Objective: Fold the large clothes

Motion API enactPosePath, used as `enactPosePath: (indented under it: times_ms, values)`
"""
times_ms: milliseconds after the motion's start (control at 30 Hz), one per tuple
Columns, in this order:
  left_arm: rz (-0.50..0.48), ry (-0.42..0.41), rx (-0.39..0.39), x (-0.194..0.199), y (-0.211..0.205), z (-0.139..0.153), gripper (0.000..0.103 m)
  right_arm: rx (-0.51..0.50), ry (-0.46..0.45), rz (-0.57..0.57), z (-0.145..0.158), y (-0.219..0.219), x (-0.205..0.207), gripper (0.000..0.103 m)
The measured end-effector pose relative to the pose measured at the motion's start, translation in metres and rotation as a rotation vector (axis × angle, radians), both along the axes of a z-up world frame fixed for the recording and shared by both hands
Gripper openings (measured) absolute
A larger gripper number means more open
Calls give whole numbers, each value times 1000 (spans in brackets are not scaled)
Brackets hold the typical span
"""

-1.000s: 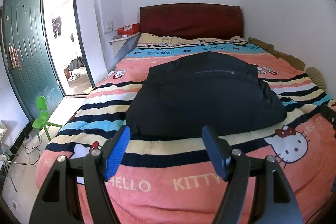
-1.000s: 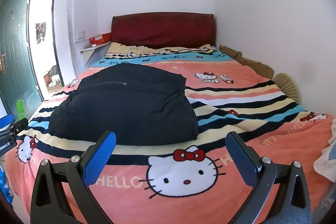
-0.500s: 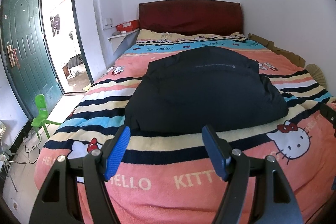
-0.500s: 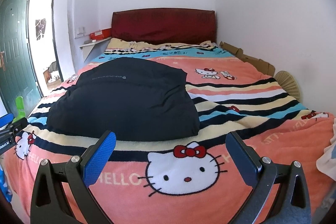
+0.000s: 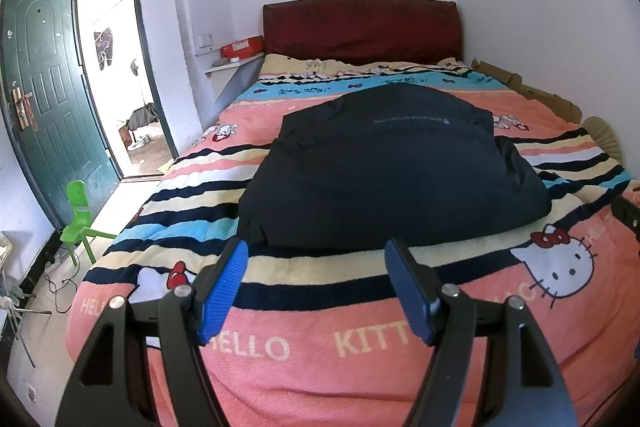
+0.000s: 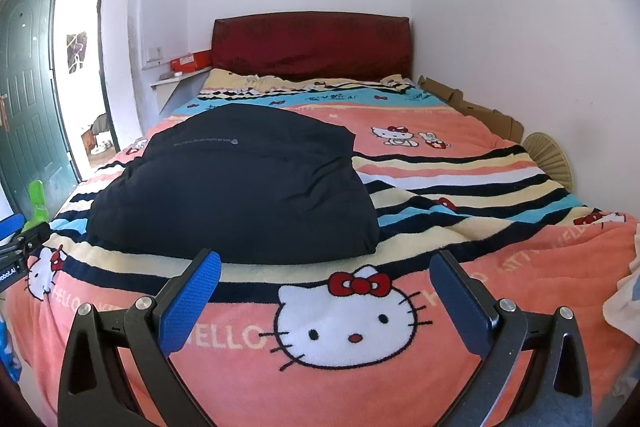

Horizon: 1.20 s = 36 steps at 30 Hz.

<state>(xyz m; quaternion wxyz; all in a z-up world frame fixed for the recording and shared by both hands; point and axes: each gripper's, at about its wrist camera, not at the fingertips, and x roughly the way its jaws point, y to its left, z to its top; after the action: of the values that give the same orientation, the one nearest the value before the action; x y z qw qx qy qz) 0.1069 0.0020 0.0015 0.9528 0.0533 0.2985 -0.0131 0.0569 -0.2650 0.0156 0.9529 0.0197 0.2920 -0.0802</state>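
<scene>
A dark navy padded jacket (image 5: 384,171) lies in a folded bundle on the middle of the bed; it also shows in the right wrist view (image 6: 248,187). My left gripper (image 5: 320,275) is open and empty, held above the bed's foot, short of the jacket's near edge. My right gripper (image 6: 326,287) is open wide and empty, over the Hello Kitty print, just short of the jacket's near right corner. The tip of the other gripper shows at the left edge of the right wrist view (image 6: 16,251).
The bed has a pink striped Hello Kitty blanket (image 5: 460,367) and a dark red headboard (image 5: 360,27). An open green door (image 5: 44,87) and a green child's chair (image 5: 78,219) stand at the left. Cardboard (image 6: 472,107) lies along the right wall. A light cloth (image 6: 624,303) lies at the bed's right edge.
Both grippers have drawn back and risen slightly from the bed, so the jacket sits a little lower and farther in view. Both stay open.
</scene>
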Motion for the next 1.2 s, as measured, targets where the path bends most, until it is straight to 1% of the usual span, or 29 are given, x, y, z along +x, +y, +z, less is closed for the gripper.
enactPosePath:
  times_ms: [600, 1200]
  values:
    - [-9, 6, 3, -3, 5, -9, 70, 3, 12, -1, -3, 0, -3, 102]
    - [-9, 8, 4, -4, 6, -10, 70, -2, 13, 4, -4, -1, -6, 102]
